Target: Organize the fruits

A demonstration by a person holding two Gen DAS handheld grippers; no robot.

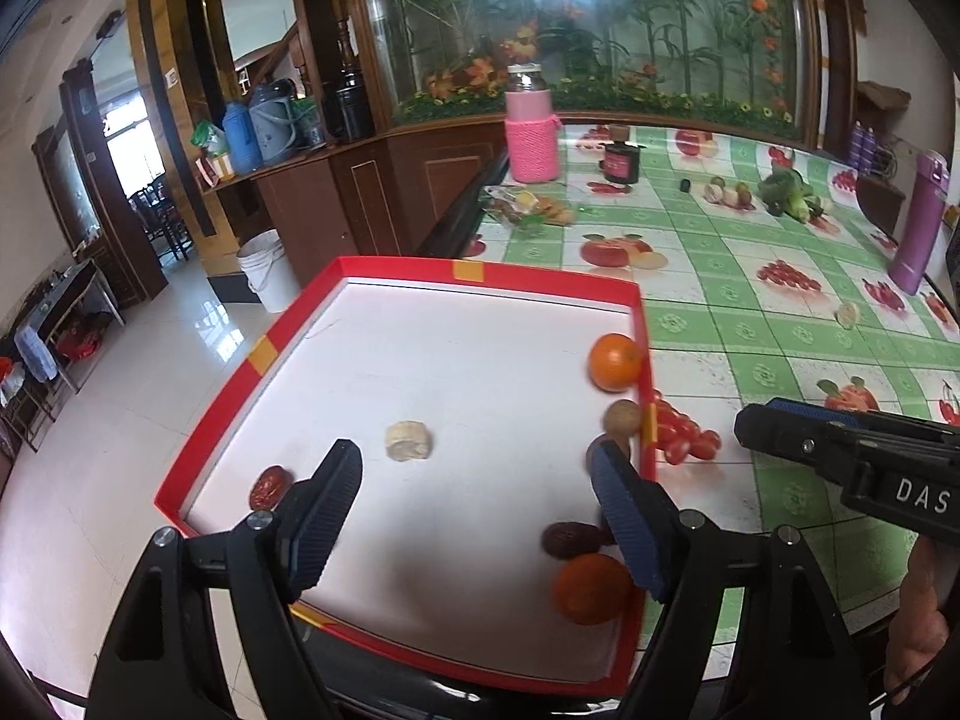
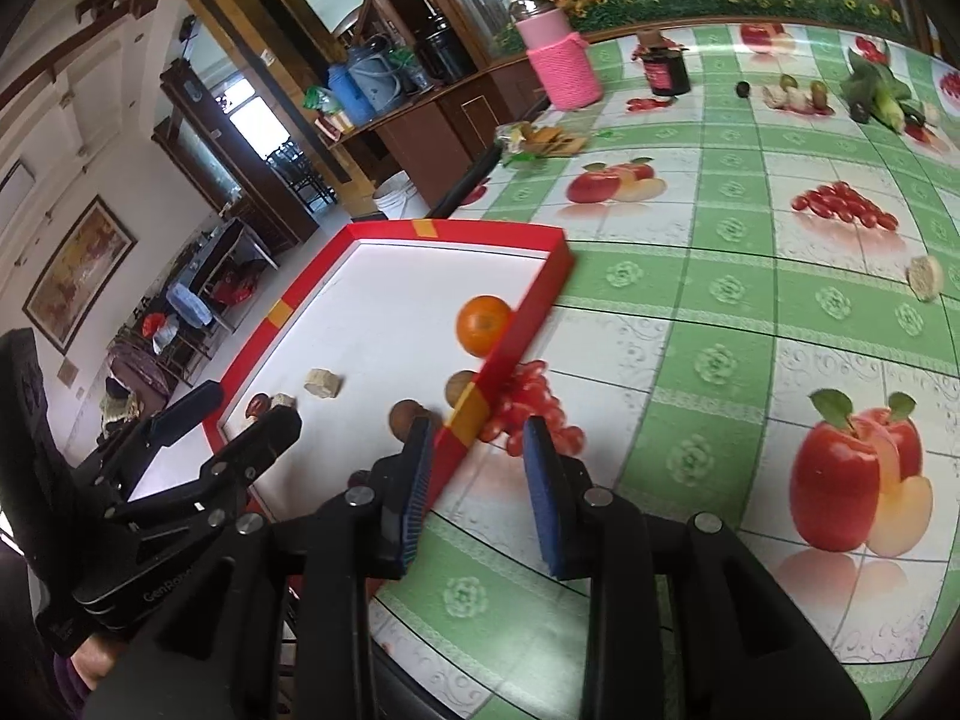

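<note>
- A red-rimmed white tray is laid flat at the edge of the table.
- An orange is seen against the tray's right wall; a second orange is parked near the front right corner.
- A dark red date is tucked just beside that second orange; another date is left by the left wall.
- Two brown walnuts are lined along the right wall.
- A pale, lumpy piece is set mid-tray.
- One more pale piece is left out on the tablecloth, well apart from the tray.
</note>
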